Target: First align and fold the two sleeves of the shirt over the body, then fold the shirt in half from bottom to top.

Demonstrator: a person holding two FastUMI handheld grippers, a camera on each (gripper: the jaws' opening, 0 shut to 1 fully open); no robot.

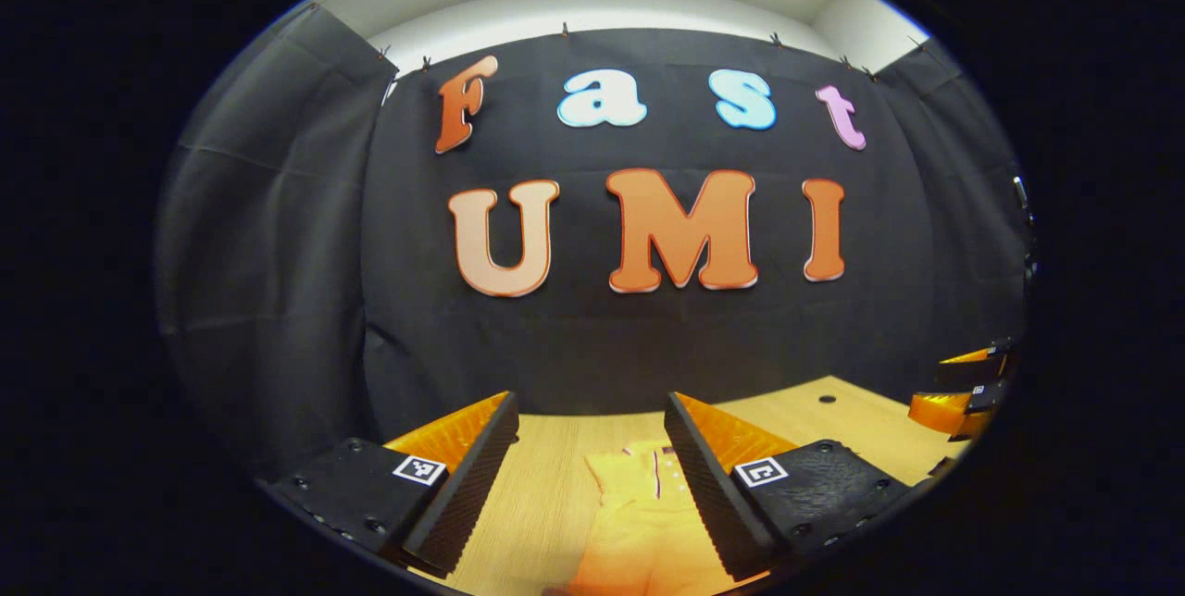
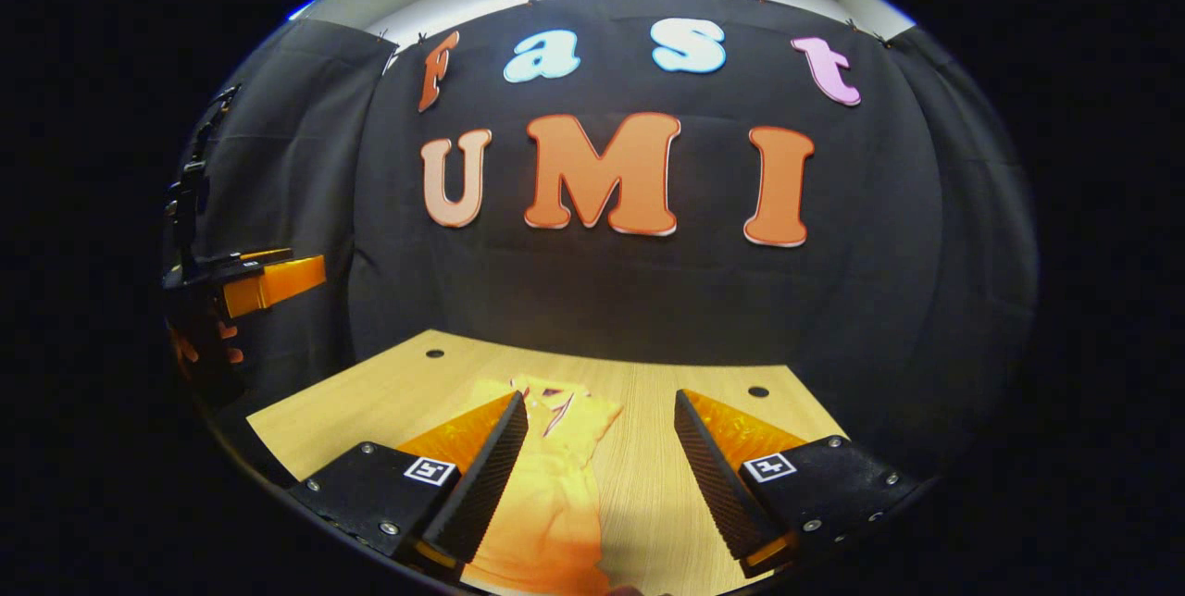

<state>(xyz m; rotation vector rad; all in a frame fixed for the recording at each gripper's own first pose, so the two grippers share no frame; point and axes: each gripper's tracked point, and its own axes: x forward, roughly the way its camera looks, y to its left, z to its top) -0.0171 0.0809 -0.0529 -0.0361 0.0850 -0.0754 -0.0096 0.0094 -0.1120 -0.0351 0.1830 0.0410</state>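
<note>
A yellow-orange shirt (image 1: 639,517) lies flat on the wooden table (image 1: 546,485), collar toward the far wall. In the left gripper view, my left gripper (image 1: 591,411) hovers open above it, nothing between its fingers. The right gripper (image 1: 963,388) shows at the far right edge of that view. In the right gripper view, the same shirt (image 2: 555,485) lies below and between the fingers, nearer the left one. My right gripper (image 2: 602,406) is open and holds nothing. The left gripper (image 2: 255,281) hangs in the air at the left of this view; its jaw state is unclear there.
The wooden table (image 2: 389,392) ends close to the black cloth wall behind it. Small dark holes (image 2: 758,391) sit near its back corners, another hole (image 1: 827,399) showing in the left gripper view. Bare wood lies on both sides of the shirt.
</note>
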